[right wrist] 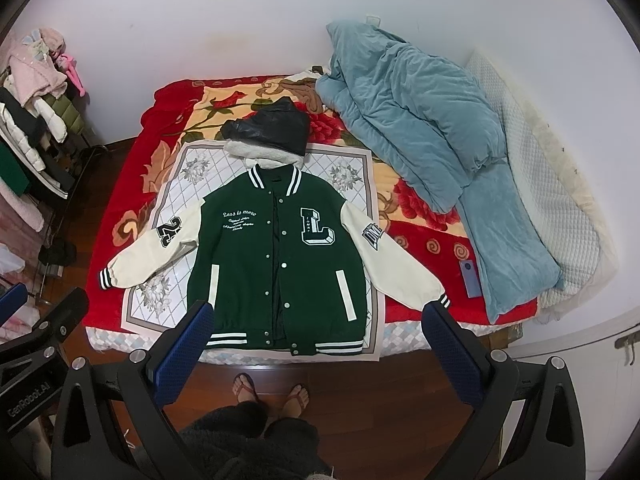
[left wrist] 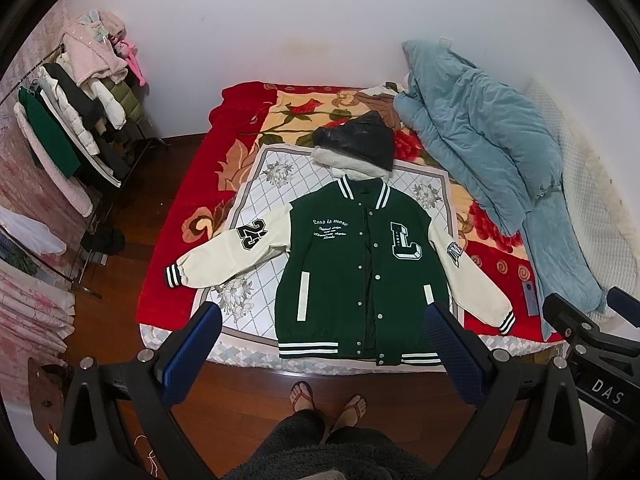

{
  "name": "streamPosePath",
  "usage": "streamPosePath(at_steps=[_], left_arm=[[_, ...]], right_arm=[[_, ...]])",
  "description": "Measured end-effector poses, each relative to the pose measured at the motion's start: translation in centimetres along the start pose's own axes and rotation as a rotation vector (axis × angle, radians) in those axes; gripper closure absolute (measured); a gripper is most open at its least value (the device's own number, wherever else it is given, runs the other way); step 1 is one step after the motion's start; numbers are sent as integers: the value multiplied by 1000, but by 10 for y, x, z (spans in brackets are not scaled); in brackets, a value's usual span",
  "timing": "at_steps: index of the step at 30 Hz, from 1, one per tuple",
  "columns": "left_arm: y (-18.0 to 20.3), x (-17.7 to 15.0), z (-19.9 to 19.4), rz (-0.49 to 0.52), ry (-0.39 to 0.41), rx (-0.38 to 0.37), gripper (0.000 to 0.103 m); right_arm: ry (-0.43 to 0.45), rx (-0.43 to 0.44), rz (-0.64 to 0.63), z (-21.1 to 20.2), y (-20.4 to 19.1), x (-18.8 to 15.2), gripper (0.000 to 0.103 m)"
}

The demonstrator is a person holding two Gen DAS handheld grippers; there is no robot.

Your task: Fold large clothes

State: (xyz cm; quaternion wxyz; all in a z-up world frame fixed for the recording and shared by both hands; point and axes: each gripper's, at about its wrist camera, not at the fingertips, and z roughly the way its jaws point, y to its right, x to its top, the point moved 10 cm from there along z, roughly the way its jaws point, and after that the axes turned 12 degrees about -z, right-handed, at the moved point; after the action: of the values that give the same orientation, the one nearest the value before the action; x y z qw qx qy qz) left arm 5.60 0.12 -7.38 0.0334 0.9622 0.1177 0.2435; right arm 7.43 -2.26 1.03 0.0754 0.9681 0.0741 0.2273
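Jacket point(left wrist: 352, 264) lies flat on bed point(left wrist: 176, 280), sleeves out, no fold made. Left gripper point(left wrist: 322, 344) and right gripper point(right wrist: 316, 340) fingers spread, empty, above.

One green varsity jacket point(left wrist: 360, 276) with two cream sleeves and two white pocket welts. One black hooded garment point(left wrist: 354, 148) behind its collar. One grey floral mat point(left wrist: 260, 280) beneath both, on one red floral blanket point(left wrist: 176, 280). One blue quilt point(left wrist: 480, 148). One phone point(right wrist: 468, 278). One clothes rack point(left wrist: 80, 128). Two grippers: left gripper point(left wrist: 324, 344), right gripper point(right wrist: 316, 340), four blue-padded fingers in all. Two sandalled feet point(left wrist: 326, 398).
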Motion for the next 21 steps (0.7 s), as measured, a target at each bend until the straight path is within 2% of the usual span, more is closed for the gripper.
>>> streamPosePath(at_steps=[21], left_arm=[[-4,11,-3,0,10,-1,0]], right_arm=[[6,3,-4,-8,-9,5,0]])
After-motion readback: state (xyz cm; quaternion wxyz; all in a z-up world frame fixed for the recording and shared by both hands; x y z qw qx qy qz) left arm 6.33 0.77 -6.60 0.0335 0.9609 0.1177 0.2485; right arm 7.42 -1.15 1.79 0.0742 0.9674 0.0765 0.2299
